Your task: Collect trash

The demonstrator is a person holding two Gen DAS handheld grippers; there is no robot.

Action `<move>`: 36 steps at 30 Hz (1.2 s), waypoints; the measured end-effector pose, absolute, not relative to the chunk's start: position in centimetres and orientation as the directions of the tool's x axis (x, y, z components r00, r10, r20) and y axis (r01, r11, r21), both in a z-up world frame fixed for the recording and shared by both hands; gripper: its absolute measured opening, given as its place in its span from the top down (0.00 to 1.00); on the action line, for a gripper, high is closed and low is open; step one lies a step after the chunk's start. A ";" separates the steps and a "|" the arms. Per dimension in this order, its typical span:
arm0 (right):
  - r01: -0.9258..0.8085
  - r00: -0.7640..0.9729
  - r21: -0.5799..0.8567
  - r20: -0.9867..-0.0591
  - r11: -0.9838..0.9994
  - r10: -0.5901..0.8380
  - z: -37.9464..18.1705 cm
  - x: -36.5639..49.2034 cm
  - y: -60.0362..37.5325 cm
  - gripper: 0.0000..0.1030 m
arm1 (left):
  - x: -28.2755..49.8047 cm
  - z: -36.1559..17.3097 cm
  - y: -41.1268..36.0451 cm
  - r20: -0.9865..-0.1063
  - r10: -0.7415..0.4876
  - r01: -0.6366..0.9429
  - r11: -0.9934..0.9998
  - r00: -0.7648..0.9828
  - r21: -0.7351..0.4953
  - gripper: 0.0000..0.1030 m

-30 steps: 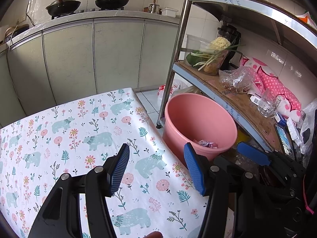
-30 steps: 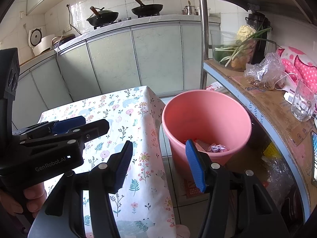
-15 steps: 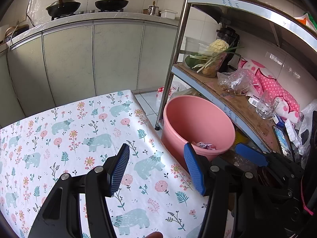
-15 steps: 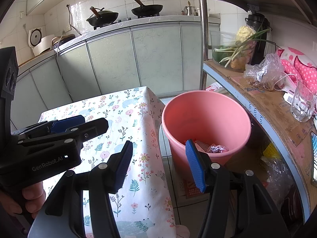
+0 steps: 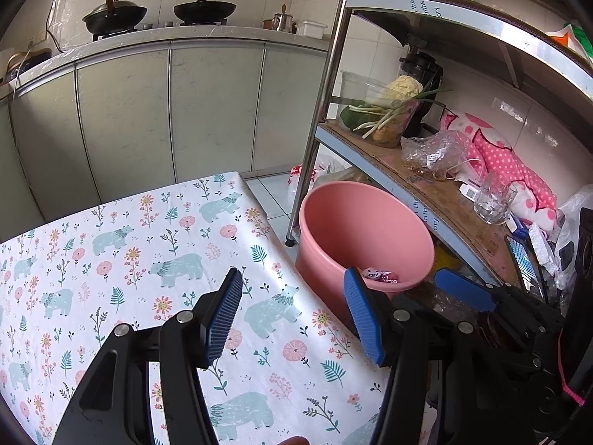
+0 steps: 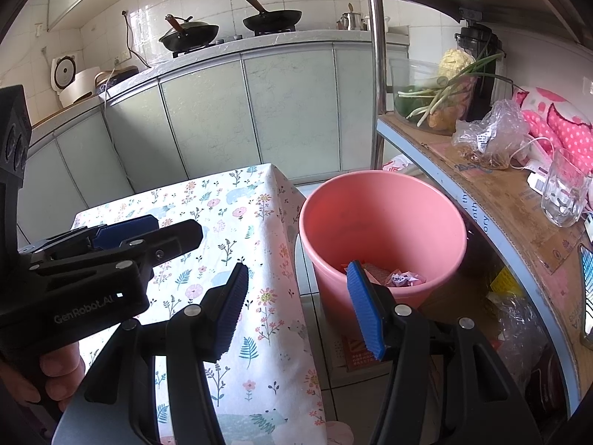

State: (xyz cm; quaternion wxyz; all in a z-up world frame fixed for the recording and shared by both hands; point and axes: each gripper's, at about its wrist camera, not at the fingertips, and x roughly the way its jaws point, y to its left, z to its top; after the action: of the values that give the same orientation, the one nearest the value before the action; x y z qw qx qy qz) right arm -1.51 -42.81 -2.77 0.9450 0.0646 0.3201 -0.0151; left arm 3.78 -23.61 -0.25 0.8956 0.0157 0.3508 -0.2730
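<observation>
**Both grippers empty above the table, trash lying in the pink bucket**

Now the left gripper hangs over the table, which is covered with a cloth of bears and flowers. Its jaws stand wide apart and nothing is between them. The right gripper is beside it, near the table's edge, and looks toward the pink bucket on the tiled floor. Its jaws are also wide and hold nothing.

The bucket stands just beside the table, against the metal shelf. Crumpled wrappers lie at its bottom. On the shelf are a clear glass, a plastic bag and green onions. Two woks sit on the counter behind.
</observation>
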 end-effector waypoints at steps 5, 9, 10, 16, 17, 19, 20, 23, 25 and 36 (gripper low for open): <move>0.071 0.797 0.111 -0.604 0.991 0.011 -2.7 -1.5 -42.9 0.45 | 3.7 -0.2 -23.7 -0.633 -0.482 0.506 0.847 0.606 -0.162 0.45; 0.071 0.797 0.112 -0.604 0.991 0.011 -2.7 -1.5 -42.9 0.45 | 3.7 -0.1 -23.9 -0.630 -0.485 0.511 0.845 0.606 -0.159 0.45; 0.071 0.797 0.112 -0.604 0.991 0.011 -2.7 -1.5 -42.9 0.45 | 3.7 -0.1 -23.8 -0.630 -0.486 0.512 0.844 0.606 -0.158 0.45; 0.071 0.797 0.111 -0.604 0.991 0.010 -2.7 -1.5 -42.9 0.45 | 3.6 -0.1 -24.0 -0.622 -0.488 0.520 0.841 0.612 -0.148 0.46; 0.072 0.797 0.111 -0.604 0.991 0.010 -2.6 -1.5 -43.0 0.45 | 3.5 0.0 -24.0 -0.621 -0.489 0.522 0.840 0.613 -0.146 0.46; 0.073 0.797 0.113 -0.604 0.991 0.010 -2.6 -1.5 -43.1 0.45 | 3.5 0.0 -24.1 -0.619 -0.489 0.525 0.839 0.615 -0.142 0.46; 0.074 0.797 0.112 -0.604 0.991 0.009 -2.5 -1.5 -43.2 0.45 | 3.4 0.0 -24.1 -0.618 -0.490 0.526 0.839 0.615 -0.142 0.46; 0.074 0.797 0.112 -0.604 0.991 0.009 -2.5 -1.5 -43.1 0.45 | 3.4 0.0 -24.0 -0.617 -0.491 0.526 0.838 0.615 -0.142 0.46; 0.074 0.797 0.113 -0.604 0.991 0.009 -2.5 -1.5 -43.1 0.45 | 3.4 0.0 -24.1 -0.617 -0.492 0.528 0.837 0.615 -0.141 0.46; 0.078 0.796 0.114 -0.606 0.990 0.008 -2.6 -1.6 -43.3 0.45 | 3.3 0.0 -24.1 -0.616 -0.493 0.530 0.836 0.614 -0.141 0.46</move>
State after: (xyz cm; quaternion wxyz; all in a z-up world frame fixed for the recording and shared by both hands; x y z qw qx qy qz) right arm -1.56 -43.34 -2.55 0.9452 0.0668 0.3190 -0.0185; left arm 3.35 -24.12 0.02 0.8980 0.0276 0.3342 -0.2849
